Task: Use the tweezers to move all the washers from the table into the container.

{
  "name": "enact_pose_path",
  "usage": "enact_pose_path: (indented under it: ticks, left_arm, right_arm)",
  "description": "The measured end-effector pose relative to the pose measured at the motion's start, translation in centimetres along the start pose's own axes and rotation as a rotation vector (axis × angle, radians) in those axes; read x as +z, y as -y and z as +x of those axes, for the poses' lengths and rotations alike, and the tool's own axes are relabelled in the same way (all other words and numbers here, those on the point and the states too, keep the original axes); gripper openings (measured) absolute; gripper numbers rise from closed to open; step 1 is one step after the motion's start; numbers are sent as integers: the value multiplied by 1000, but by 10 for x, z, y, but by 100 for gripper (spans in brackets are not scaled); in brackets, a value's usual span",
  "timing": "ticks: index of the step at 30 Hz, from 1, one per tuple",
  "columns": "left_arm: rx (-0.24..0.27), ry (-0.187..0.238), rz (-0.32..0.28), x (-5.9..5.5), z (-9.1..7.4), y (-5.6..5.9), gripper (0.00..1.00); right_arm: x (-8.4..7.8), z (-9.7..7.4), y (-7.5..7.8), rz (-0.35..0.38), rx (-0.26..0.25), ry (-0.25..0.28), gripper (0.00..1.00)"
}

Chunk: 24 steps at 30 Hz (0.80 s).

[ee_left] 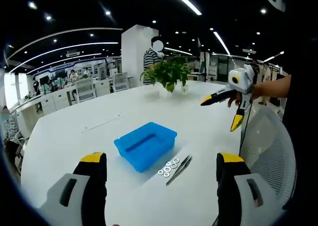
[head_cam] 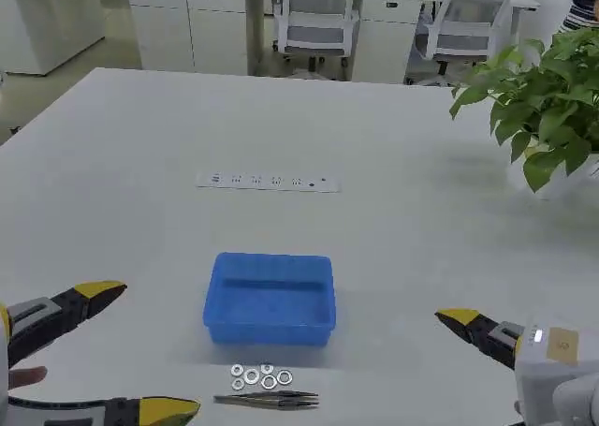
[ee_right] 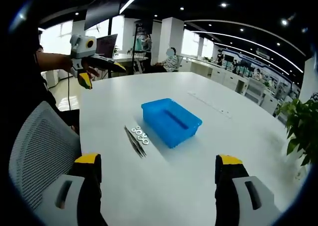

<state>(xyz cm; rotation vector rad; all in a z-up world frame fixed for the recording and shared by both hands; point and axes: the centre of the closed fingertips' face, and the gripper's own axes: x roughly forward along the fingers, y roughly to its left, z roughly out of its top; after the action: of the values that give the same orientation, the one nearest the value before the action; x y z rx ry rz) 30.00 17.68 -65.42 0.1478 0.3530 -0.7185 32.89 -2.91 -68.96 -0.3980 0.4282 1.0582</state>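
L gripper [ee_left: 161, 158] | R gripper [ee_right: 158, 159] | both: 2 blk jaws ea, yellow tips, grey inset panels

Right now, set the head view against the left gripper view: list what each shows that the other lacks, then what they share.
Head view adds: a thumb beside the left gripper, and the power strip with distinct sockets.
Left gripper view adds: ceiling lights, a person behind the plant, a mesh chair back, and the hand holding the right gripper.
Shared: blue container, washers, tweezers, plant, both grippers open.
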Motion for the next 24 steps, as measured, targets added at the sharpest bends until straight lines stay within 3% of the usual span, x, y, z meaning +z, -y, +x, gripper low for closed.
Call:
enact_pose_path:
  ticks: [24]
  left_arm:
    - [-9, 6, 7, 1, 0, 1, 99]
  right_arm:
    - [4, 0, 2, -4, -5, 12, 100]
